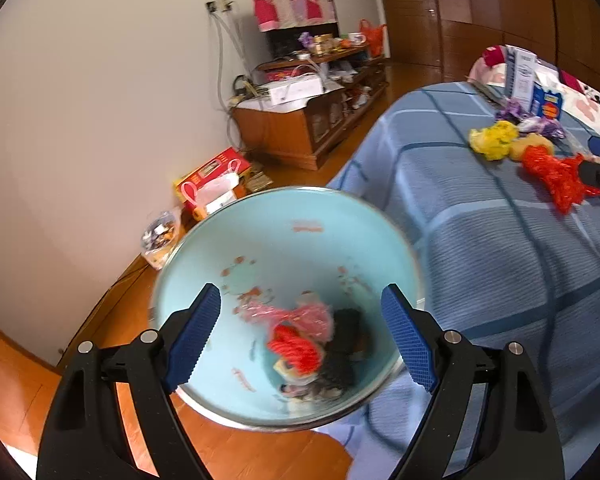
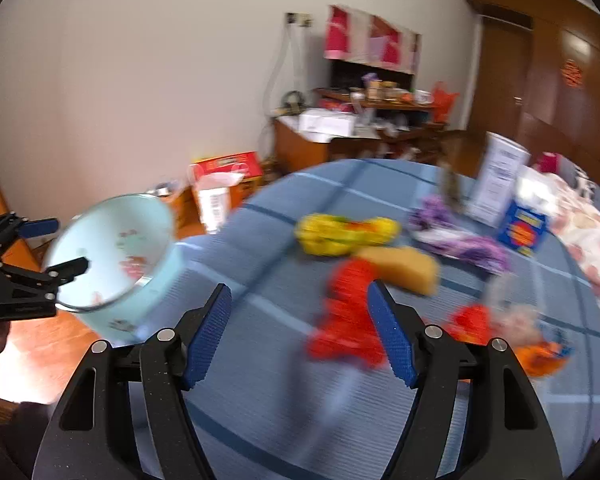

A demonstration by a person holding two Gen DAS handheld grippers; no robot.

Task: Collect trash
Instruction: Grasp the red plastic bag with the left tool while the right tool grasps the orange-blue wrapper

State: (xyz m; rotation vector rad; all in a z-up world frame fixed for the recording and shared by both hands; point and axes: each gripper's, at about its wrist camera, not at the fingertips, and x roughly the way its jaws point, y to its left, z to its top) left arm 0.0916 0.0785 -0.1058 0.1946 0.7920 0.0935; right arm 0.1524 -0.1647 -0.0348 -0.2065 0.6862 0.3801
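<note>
Your left hand-held gripper [image 1: 300,336] hangs over the mouth of the pale blue bin [image 1: 260,248], its jaws spread wide with nothing between the pads. The bin stands on the wooden floor [image 1: 260,456] just beside the edge of the bed [image 1: 480,248]. In its bottom lie a crumpled pink wrapper [image 1: 300,316], a red scrap [image 1: 296,348] and some dark bits you cannot make out through the blur.

Further right, on the blue checked bedspread, more trash waits: a yellow crumpled wrapper [image 2: 346,234], a tan sponge-like lump [image 2: 404,268] touching it, and a purple wrapper [image 2: 460,244] beyond them. A white box [image 2: 498,178] and a blue carton [image 2: 524,230] stand upright behind these.

Your right hand-held gripper [image 2: 300,330] is also wide, with no grip on anything. It points down at the bedspread, and a red crumpled wrapper [image 2: 348,316] lies on the cover close by the inside of its right pad; the blur keeps you from telling whether they touch. To the right of that pad sit a second red scrap [image 2: 470,322], a pale wad [image 2: 518,318] and an orange piece [image 2: 542,356].
</note>
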